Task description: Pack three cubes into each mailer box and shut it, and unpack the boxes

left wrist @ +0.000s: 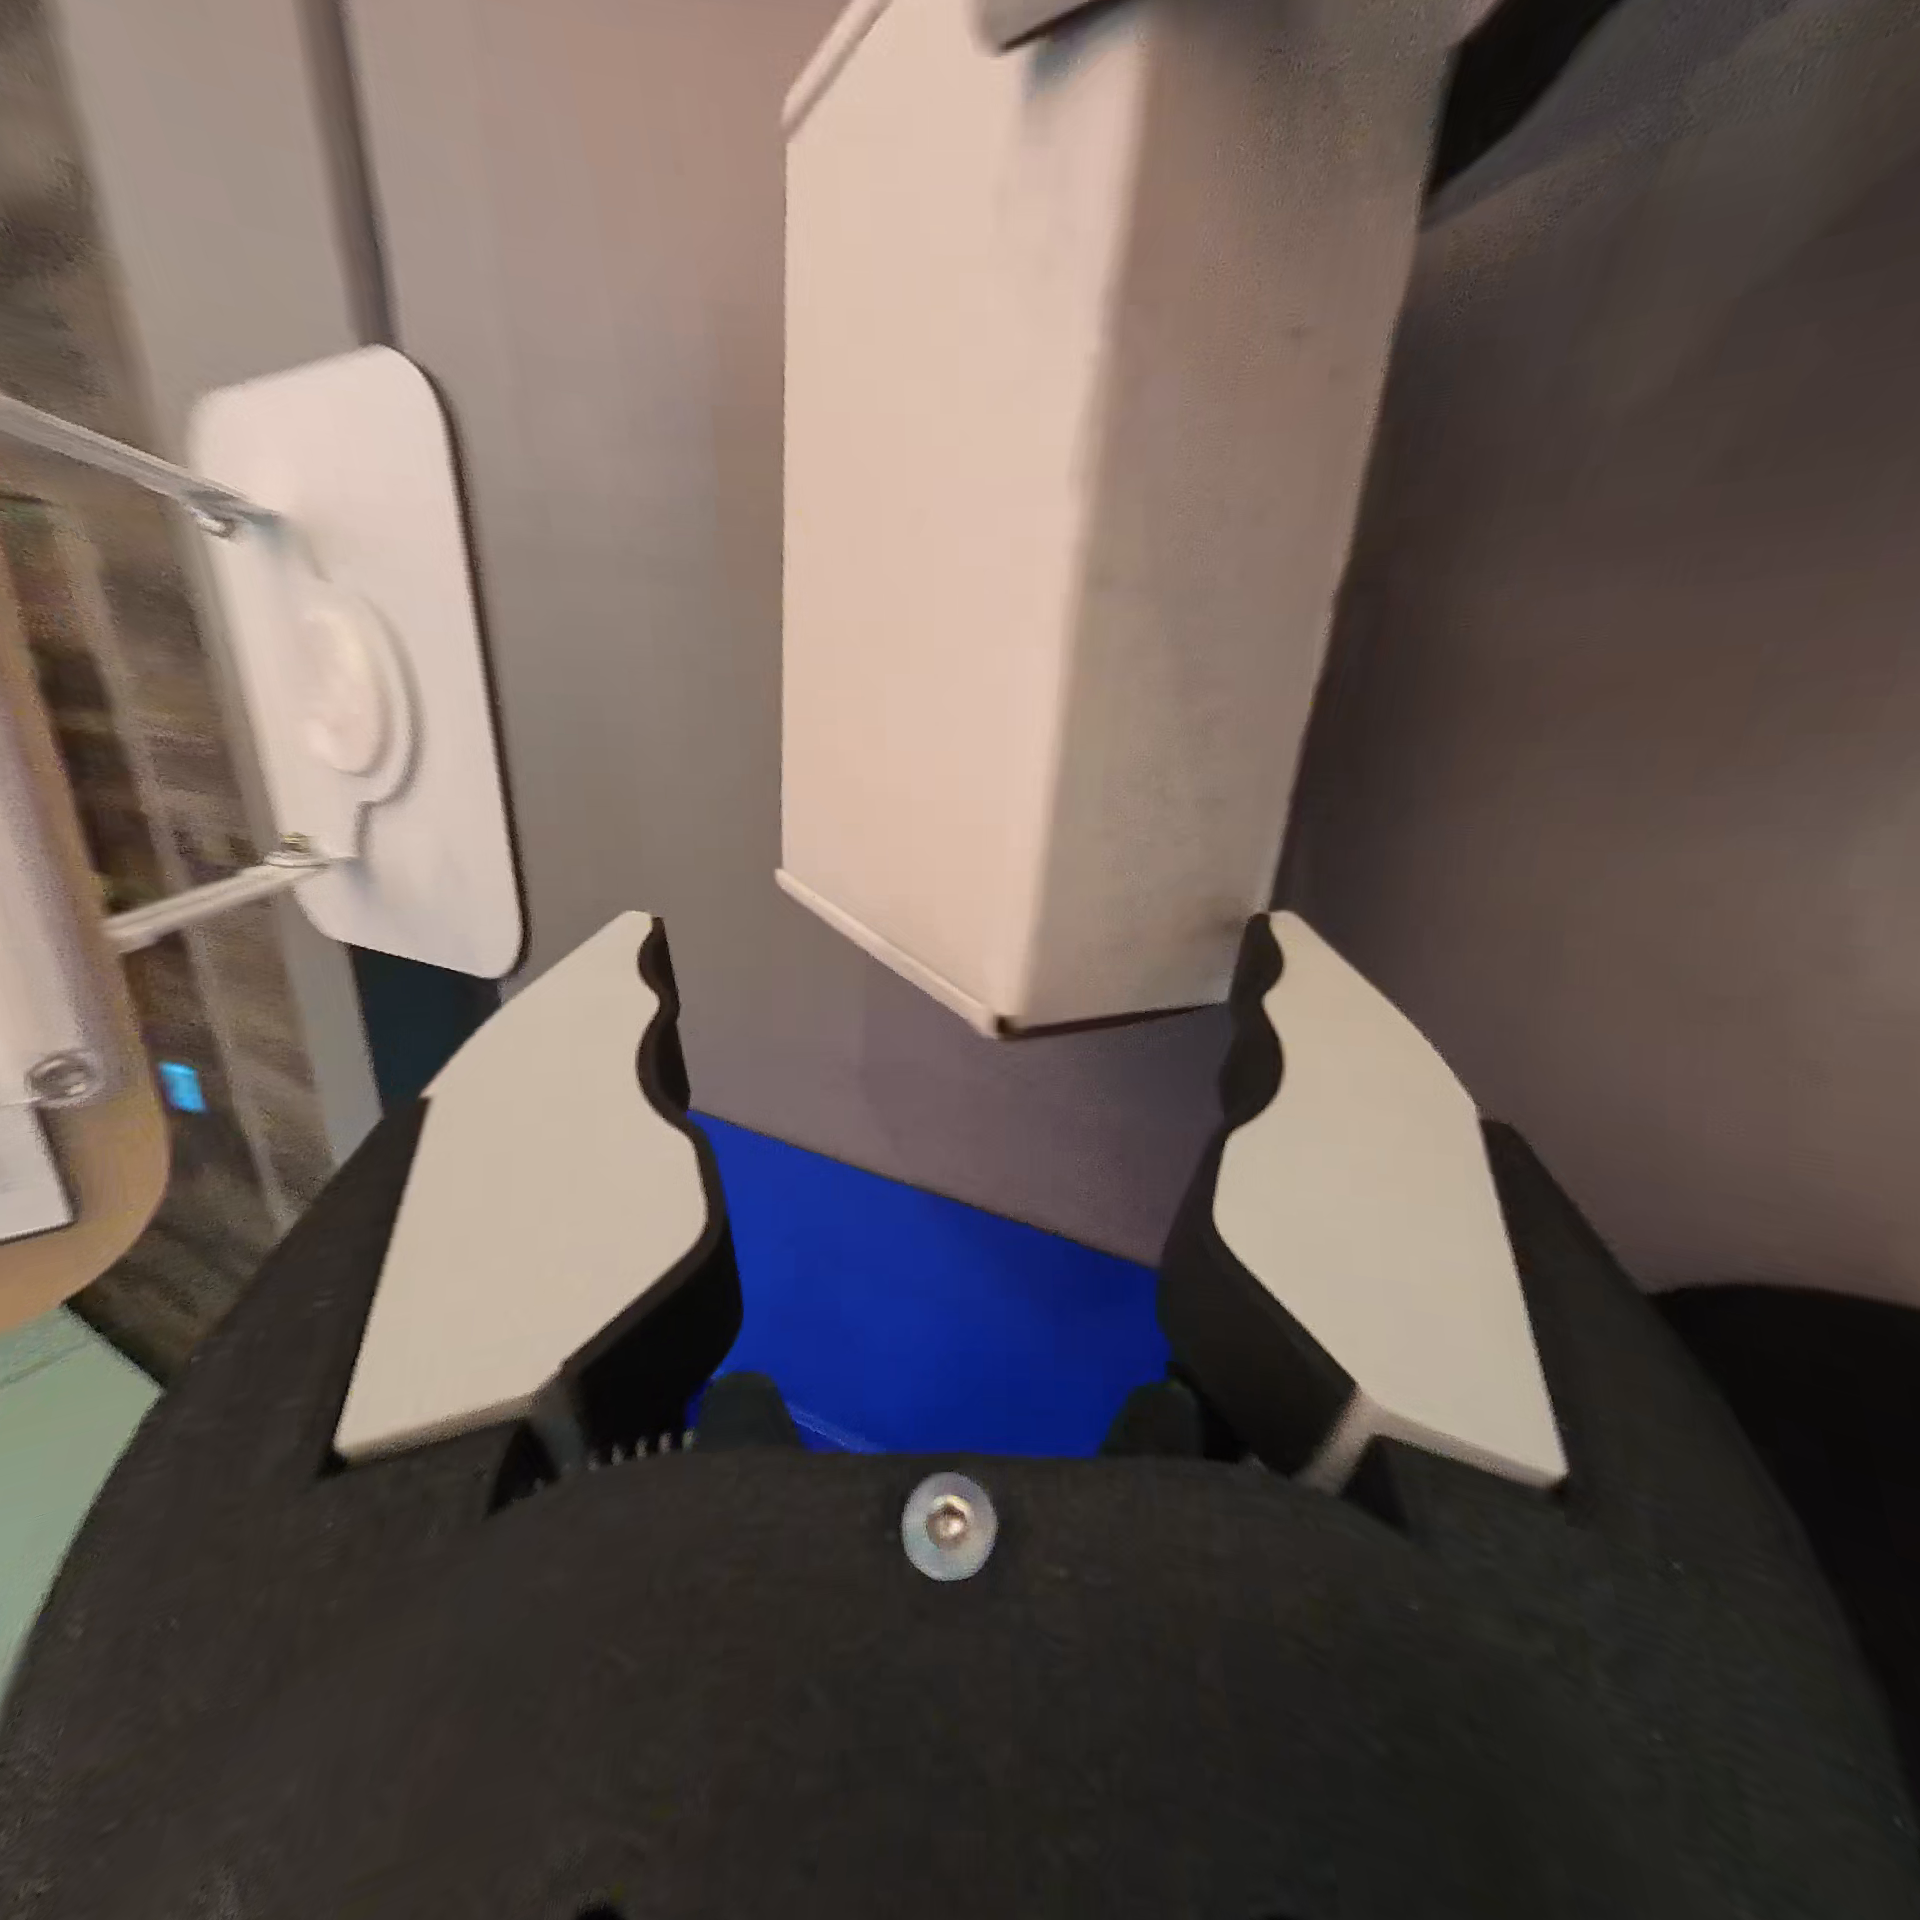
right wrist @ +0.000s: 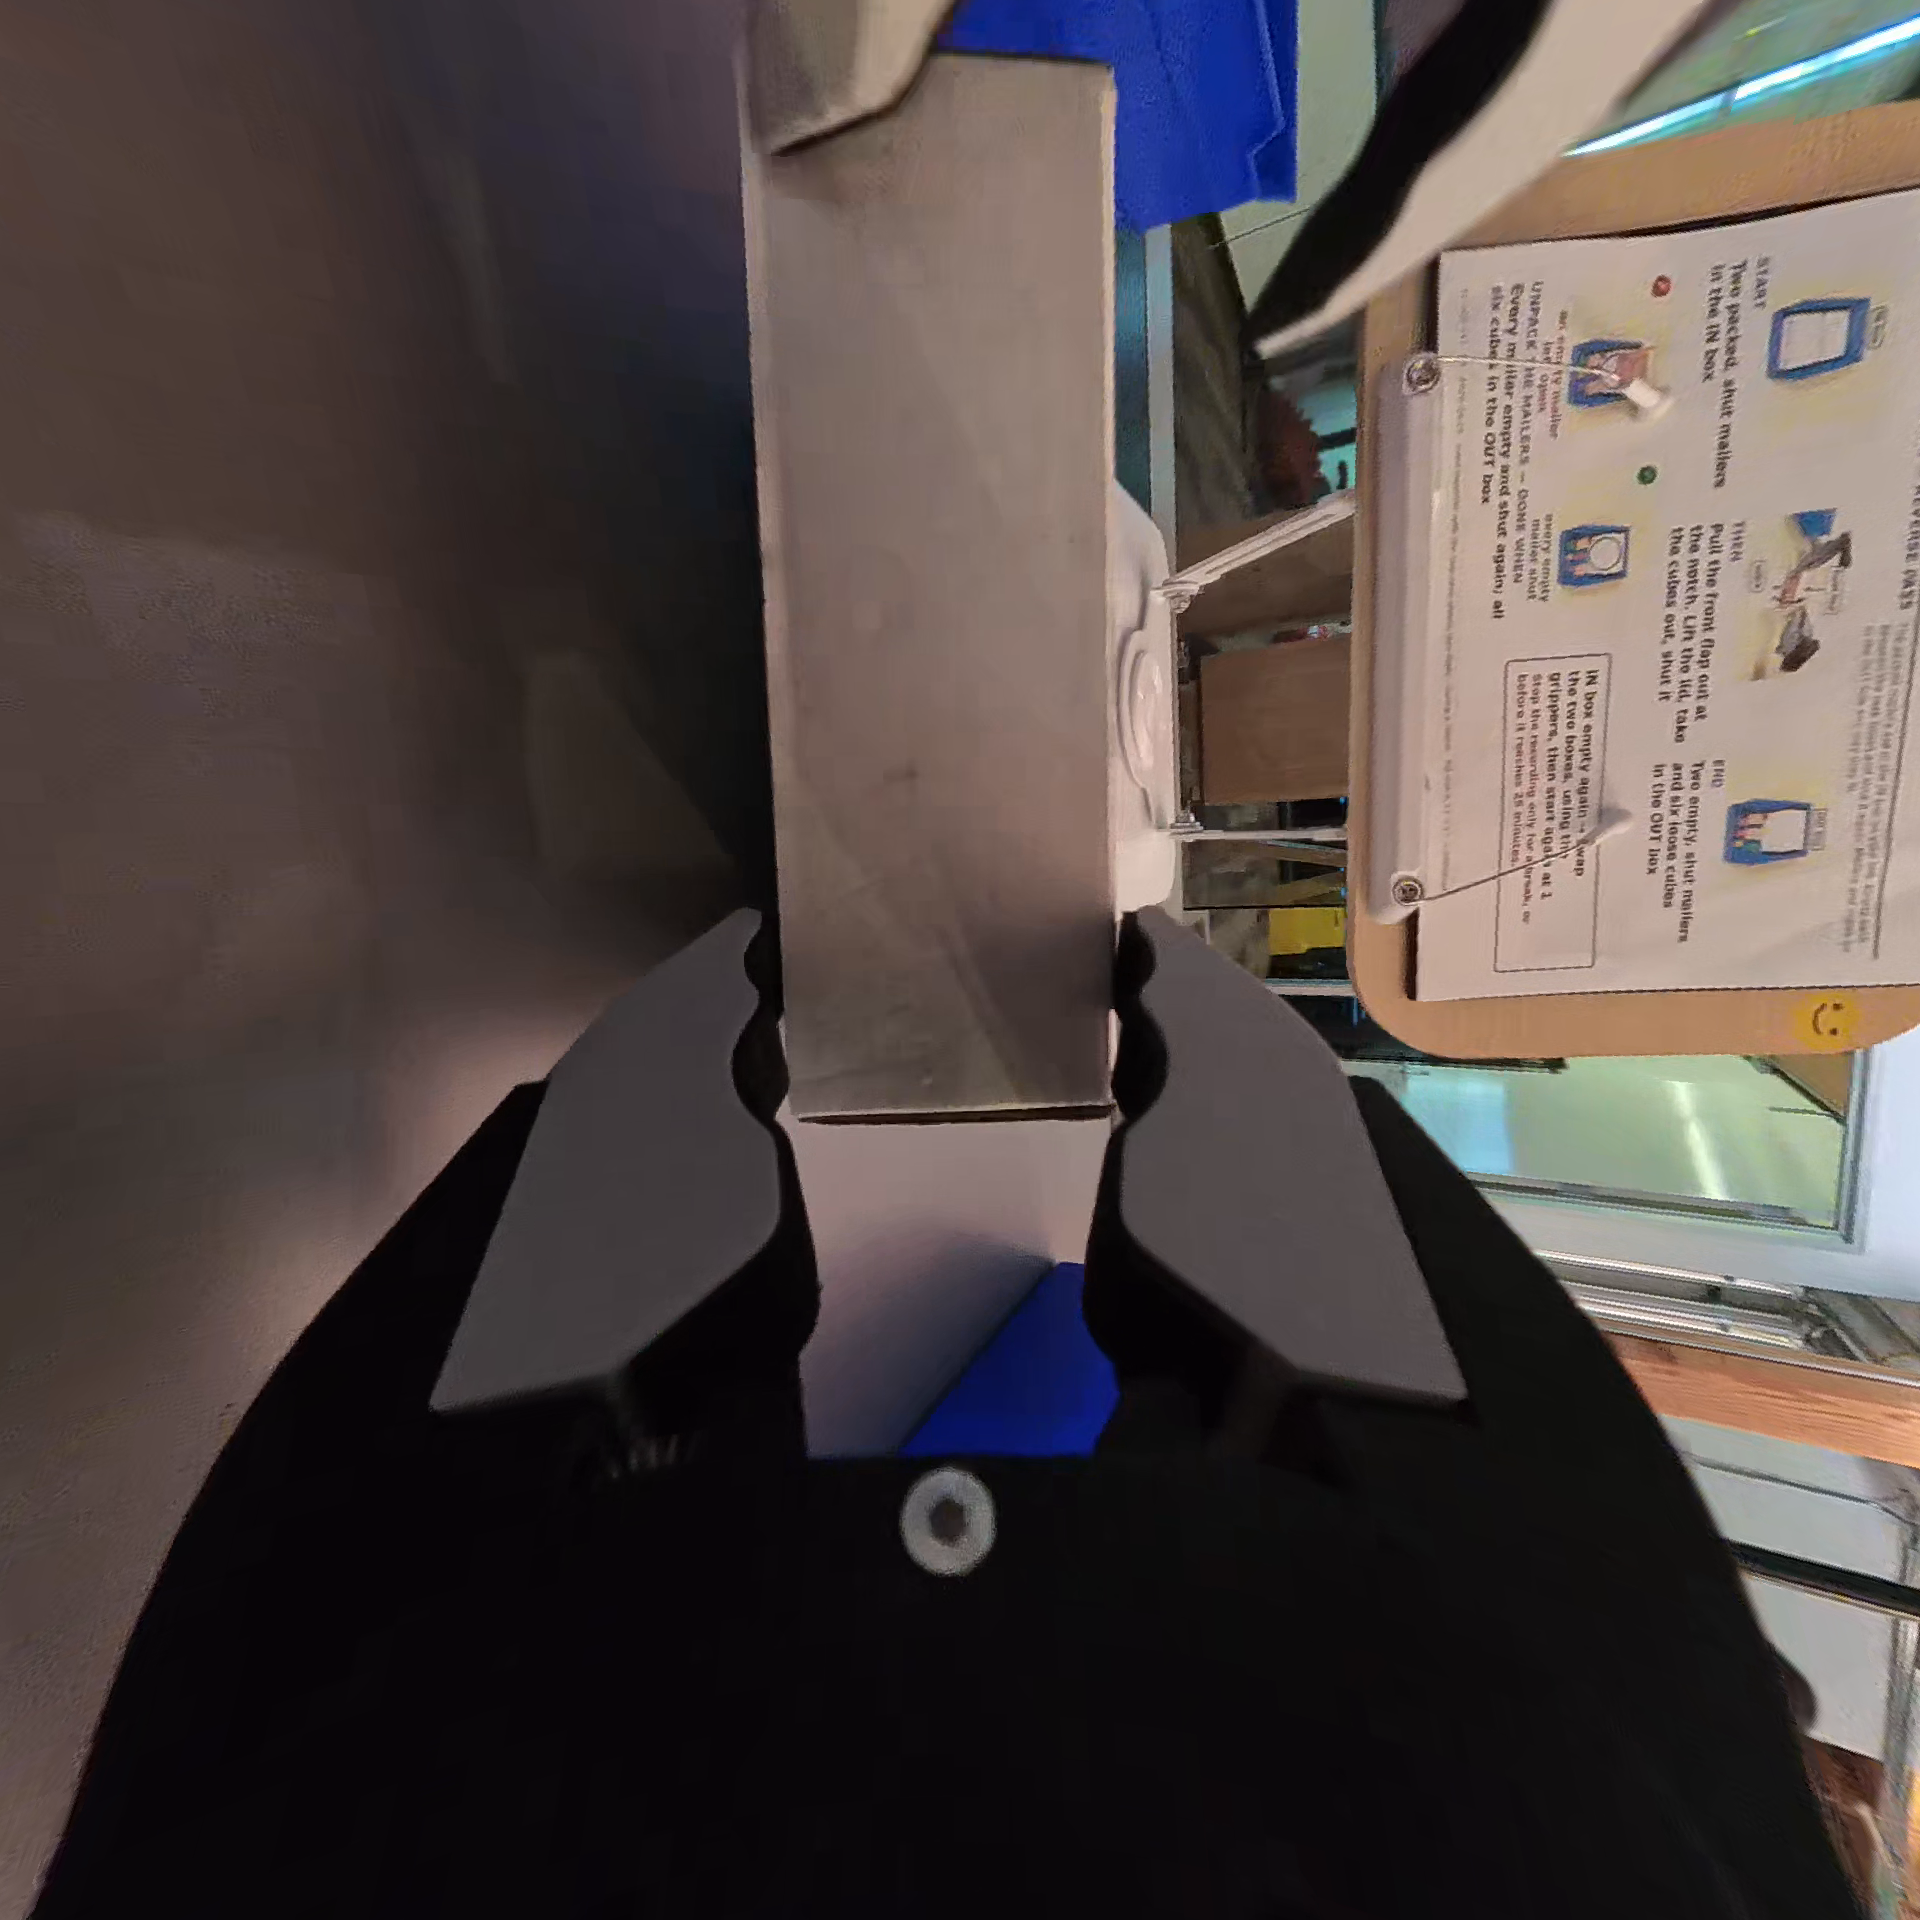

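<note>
— Grey tabletop (left wrist: 582, 520) fills my left wrist view. What's my left claw (left wrist: 956, 977) doing?
— It's spread wide, holding nothing. The white mailer box (left wrist: 1060, 540) hangs just past my fingertips, its corner brushing one pad (left wrist: 1252, 997). A blue bin (left wrist: 935, 1309) sits below.
— And the right wrist view?
— My right claw (right wrist: 940, 997) is clamped across that mailer box's (right wrist: 935, 582) near end. Off to the side, a printed instruction sheet (right wrist: 1662, 623) on a brown board (right wrist: 1382, 997).
</note>
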Demonstrator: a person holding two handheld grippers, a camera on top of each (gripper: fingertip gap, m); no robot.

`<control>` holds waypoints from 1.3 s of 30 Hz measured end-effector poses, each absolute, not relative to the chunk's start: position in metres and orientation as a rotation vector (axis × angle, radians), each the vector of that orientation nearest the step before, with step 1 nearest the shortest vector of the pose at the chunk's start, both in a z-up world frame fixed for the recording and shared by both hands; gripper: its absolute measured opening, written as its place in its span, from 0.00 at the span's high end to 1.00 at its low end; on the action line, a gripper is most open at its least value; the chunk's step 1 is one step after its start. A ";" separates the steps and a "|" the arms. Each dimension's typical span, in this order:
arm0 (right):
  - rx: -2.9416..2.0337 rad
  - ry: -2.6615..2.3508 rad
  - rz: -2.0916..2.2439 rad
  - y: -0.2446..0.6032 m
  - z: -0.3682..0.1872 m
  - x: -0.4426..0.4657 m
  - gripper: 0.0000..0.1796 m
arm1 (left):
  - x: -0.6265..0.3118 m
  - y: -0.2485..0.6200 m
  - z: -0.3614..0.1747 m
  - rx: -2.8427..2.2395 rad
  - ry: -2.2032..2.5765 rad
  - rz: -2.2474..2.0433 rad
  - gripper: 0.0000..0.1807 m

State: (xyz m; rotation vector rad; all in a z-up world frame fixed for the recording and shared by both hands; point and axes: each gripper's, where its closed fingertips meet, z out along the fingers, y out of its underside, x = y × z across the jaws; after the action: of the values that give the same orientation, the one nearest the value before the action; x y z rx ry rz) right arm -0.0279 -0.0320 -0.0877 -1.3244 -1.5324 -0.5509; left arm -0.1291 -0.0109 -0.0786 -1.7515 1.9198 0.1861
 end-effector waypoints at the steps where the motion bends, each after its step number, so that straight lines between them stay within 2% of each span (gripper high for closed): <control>1: -1.331 -1.534 -0.537 -0.033 -0.087 -0.028 0.65 | -0.127 -0.018 -0.078 -1.699 1.884 0.194 0.47; 4: -1.362 -1.538 -0.493 -0.036 -0.084 -0.029 0.65 | -0.121 -0.033 -0.084 -1.605 1.835 0.262 0.54; 9: -1.410 -1.546 -0.409 -0.040 -0.082 -0.024 0.65 | -0.118 -0.025 -0.102 -1.564 1.858 0.417 0.53; 12: -1.424 -1.534 -0.318 -0.043 -0.079 -0.022 0.65 | -0.110 -0.016 -0.103 -1.566 1.843 0.323 0.57; 17: -1.467 -1.479 -0.143 -0.045 -0.074 -0.018 0.65 | -0.096 -0.022 -0.097 -1.582 1.829 0.121 0.57; 31: -1.595 -1.323 0.113 -0.053 -0.065 -0.024 0.64 | -0.095 -0.037 -0.095 -1.708 1.860 -0.048 0.58; 39: -1.509 -1.380 -0.092 -0.047 -0.071 -0.034 0.61 | -0.084 -0.050 -0.091 -1.740 1.838 -0.231 0.59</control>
State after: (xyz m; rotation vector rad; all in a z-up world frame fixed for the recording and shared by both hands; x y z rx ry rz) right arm -0.0343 -0.0475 -0.0715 -1.5092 -1.3800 -0.0917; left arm -0.0841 -0.0500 -0.0907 -1.7404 1.8379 -0.2312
